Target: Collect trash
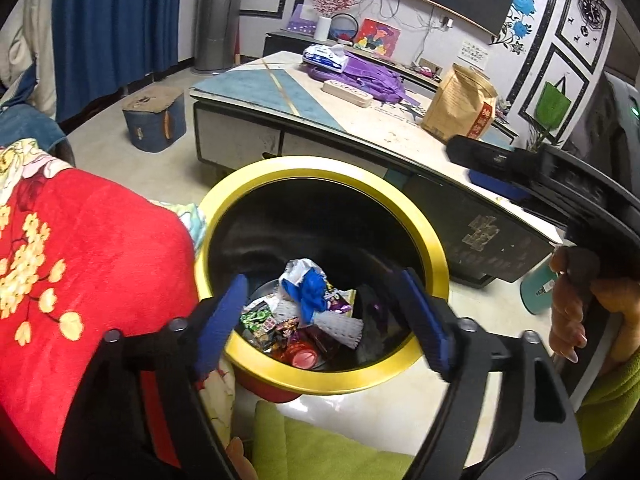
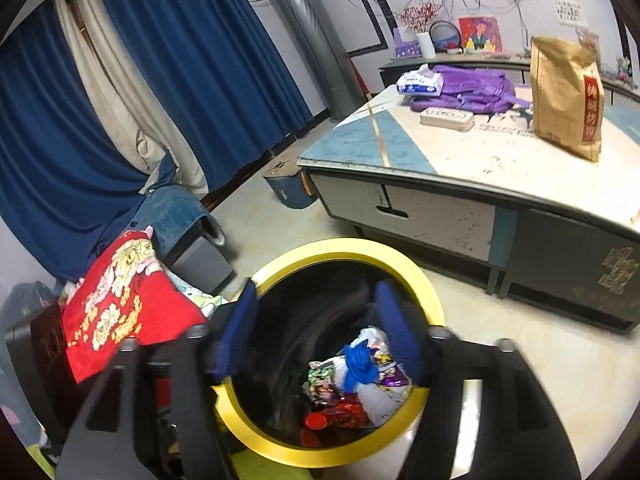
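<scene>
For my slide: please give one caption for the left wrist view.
Open left gripper above yellow-rimmed bin holding wrappers and a blue glove.

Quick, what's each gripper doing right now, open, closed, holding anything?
Left gripper: open, empty, over the bin.
Right gripper: open, empty, over the same bin.

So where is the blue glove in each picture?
Left wrist view: the blue glove lies on the trash in the bin, centre, between the open fingers.
Right wrist view: the glove is lower centre, near the right finger.
Shared landmark: the bin's yellow rim.
</scene>
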The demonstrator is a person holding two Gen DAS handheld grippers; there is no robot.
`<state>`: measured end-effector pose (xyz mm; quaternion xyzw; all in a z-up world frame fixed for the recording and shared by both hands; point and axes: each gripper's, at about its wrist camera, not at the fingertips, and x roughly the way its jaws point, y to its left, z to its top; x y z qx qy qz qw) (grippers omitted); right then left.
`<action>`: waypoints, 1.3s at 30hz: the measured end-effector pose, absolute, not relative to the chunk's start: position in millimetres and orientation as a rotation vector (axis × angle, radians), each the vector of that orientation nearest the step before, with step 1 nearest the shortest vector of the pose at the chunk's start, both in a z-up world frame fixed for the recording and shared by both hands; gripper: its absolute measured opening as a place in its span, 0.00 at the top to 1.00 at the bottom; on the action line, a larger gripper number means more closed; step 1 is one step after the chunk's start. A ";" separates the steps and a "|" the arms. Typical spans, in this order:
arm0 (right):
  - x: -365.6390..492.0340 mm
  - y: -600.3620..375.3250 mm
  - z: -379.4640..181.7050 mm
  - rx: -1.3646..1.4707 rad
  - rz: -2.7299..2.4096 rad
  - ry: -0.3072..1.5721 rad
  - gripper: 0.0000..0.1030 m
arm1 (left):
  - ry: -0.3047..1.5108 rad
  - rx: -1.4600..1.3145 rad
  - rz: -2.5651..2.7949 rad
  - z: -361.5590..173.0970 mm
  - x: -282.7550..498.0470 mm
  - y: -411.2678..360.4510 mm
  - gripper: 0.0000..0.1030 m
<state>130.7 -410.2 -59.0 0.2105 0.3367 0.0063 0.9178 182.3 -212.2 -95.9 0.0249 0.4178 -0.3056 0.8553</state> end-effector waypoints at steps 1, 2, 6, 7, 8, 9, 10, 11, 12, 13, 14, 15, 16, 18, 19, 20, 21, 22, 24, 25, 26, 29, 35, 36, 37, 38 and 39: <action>127.6 -409.1 -57.3 0.421 0.005 0.684 0.28 | 0.876 0.052 -0.634 -94.6 182.2 -210.3 0.21; 123.8 -406.5 -55.1 0.403 0.005 0.675 0.26 | 0.871 0.048 -0.622 -92.8 182.2 -206.5 0.16; 111.6 -397.8 -45.2 0.343 0.009 0.649 0.16 | 0.845 0.043 -0.565 -84.3 179.7 -191.9 0.11; 107.4 -395.1 -42.0 0.326 0.012 0.636 0.14 | 0.837 0.042 -0.554 -81.2 178.3 -187.3 0.11; 105.1 -392.5 -39.4 0.313 0.014 0.628 0.12 | 0.828 0.039 -0.544 -78.0 176.5 -183.5 0.11; 101.9 -389.2 -36.5 0.297 0.014 0.619 0.10 | 0.822 0.036 -0.535 -75.2 175.8 -180.5 0.11; 98.5 -385.5 -33.7 0.282 0.016 0.611 0.08 | 0.810 0.030 -0.519 -71.6 173.8 -174.1 0.11; 96.3 -382.9 -31.6 0.273 0.020 0.606 0.07 | 0.803 0.026 -0.507 -68.7 172.4 -169.6 0.11; 93.0 -379.3 -29.8 0.266 0.026 0.601 0.07 | 0.797 0.020 -0.492 -66.0 170.7 -164.3 0.11; 90.9 -377.0 -29.0 0.261 0.033 0.603 0.06 | 0.789 0.012 -0.479 -63.2 168.4 -158.5 0.11; 88.7 -372.5 -27.3 0.253 0.045 0.608 0.06 | 0.784 0.007 -0.469 -60.3 167.8 -154.2 0.11; 85.9 -368.3 -26.3 0.244 0.051 0.609 0.06 | 0.777 -0.002 -0.455 -57.2 166.0 -148.4 0.11; 84.1 -365.7 -26.0 0.236 0.053 0.610 0.06 | 0.772 -0.011 -0.445 -54.4 163.7 -142.5 0.11; 78.1 -356.2 -23.8 0.217 0.064 0.610 0.06 | 0.756 -0.019 -0.424 -49.7 158.8 -132.7 0.11; 75.0 -351.4 -22.5 0.207 0.069 0.608 0.06 | 0.743 -0.020 -0.411 -46.4 155.6 -127.5 0.11; 72.9 -347.6 -21.6 0.198 0.073 0.606 0.06 | 0.733 -0.021 -0.402 -43.5 153.1 -123.8 0.11; 69.9 -343.2 -20.6 0.187 0.075 0.601 0.06 | 0.723 -0.024 -0.393 -40.4 150.0 -119.4 0.11; 66.5 -337.8 -19.1 0.178 0.073 0.593 0.06 | 0.708 -0.030 -0.381 -36.2 145.9 -113.0 0.11; 60.7 -331.0 -17.3 0.175 0.078 0.579 0.06 | 0.689 -0.035 -0.365 -29.7 139.9 -105.9 0.11; 57.4 -326.8 -15.8 0.171 0.081 0.568 0.06 | 0.674 -0.034 -0.355 -25.7 135.5 -100.8 0.11; 53.8 -323.0 -14.0 0.163 0.081 0.556 0.06 | 0.663 -0.034 -0.349 -23.4 132.0 -97.4 0.11; 43.5 -313.3 -9.5 0.145 0.082 0.510 0.06 | 0.617 -0.040 -0.325 -14.7 119.7 -81.6 0.11; 19.9 -286.3 -6.9 0.105 0.075 0.403 0.06 | 0.523 -0.058 -0.291 -4.5 89.7 -58.2 0.11; 16.3 -281.4 -7.9 0.093 0.068 0.387 0.06 | 0.512 -0.056 -0.289 -4.8 85.8 -55.3 0.11; 14.8 -277.1 -9.0 0.086 0.062 0.376 0.06 | 0.497 -0.048 -0.282 -5.9 79.1 -52.2 0.11; 11.5 -271.0 -11.1 0.080 0.058 0.359 0.06 | 0.489 -0.043 -0.277 -6.8 74.5 -49.7 0.11; 9.9 -267.1 -11.8 0.076 0.055 0.351 0.06 | 0.480 -0.039 -0.269 -8.4 69.4 -47.6 0.11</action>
